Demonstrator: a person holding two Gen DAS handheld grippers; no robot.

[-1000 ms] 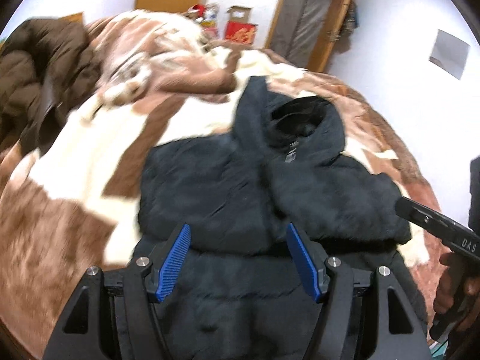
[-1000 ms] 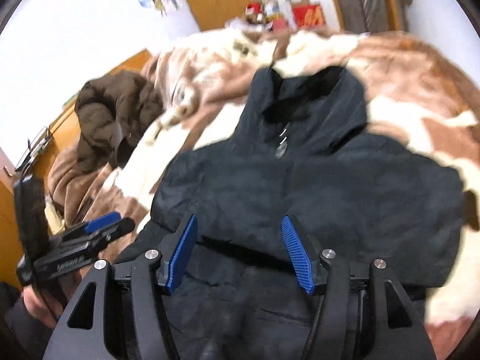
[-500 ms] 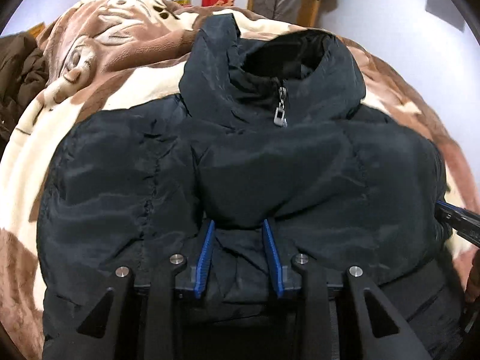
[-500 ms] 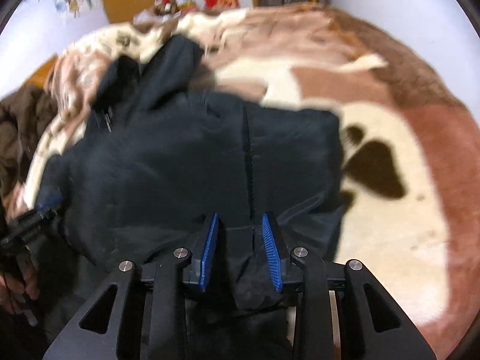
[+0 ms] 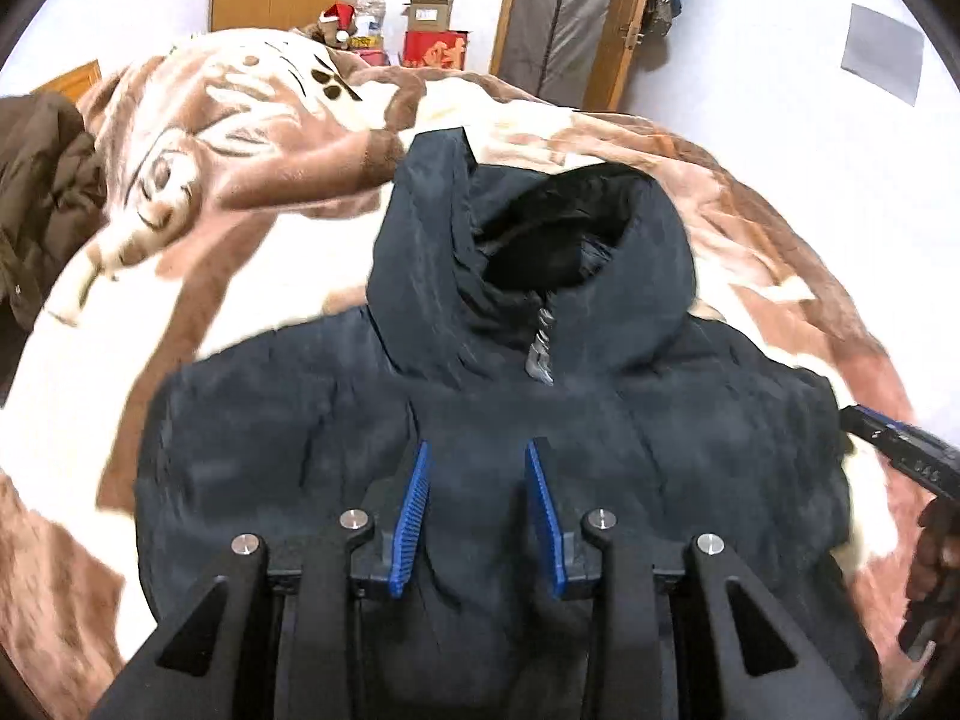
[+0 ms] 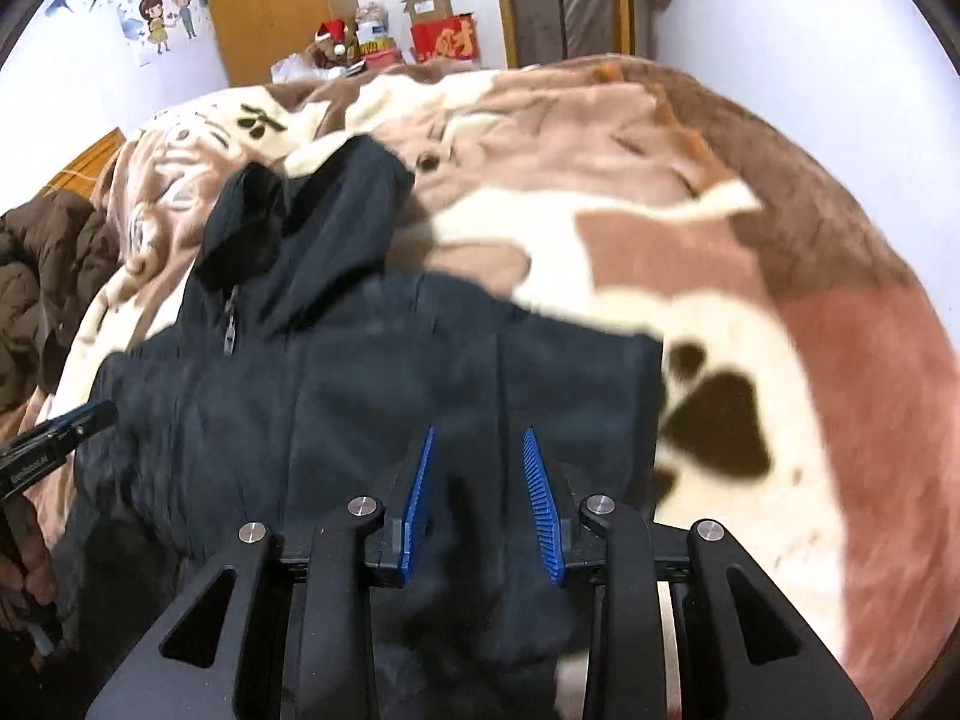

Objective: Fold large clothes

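A dark navy hooded padded jacket [image 5: 312, 420] lies front-up on a bed, hood away from me, zipper pull [image 5: 538, 360] at its neck. My left gripper [image 5: 478, 456] holds a thick fold of the jacket's lower part between its blue pads [image 5: 414, 510]. My right gripper [image 6: 477, 444] grips the jacket [image 6: 360, 372] near its right side edge. Each gripper shows at the edge of the other's view, the right gripper [image 5: 894, 444] and the left gripper [image 6: 54, 438].
A brown and cream plush blanket [image 5: 240, 138] covers the bed [image 6: 780, 330]. A brown padded coat [image 5: 42, 180] lies at the left edge. Boxes [image 5: 435, 45] and a wooden door stand at the back wall.
Both grippers went from wide open to closed on jacket fabric, then lifted and pulled back with it; the jaws now stand a little wider around the bunched cloth.
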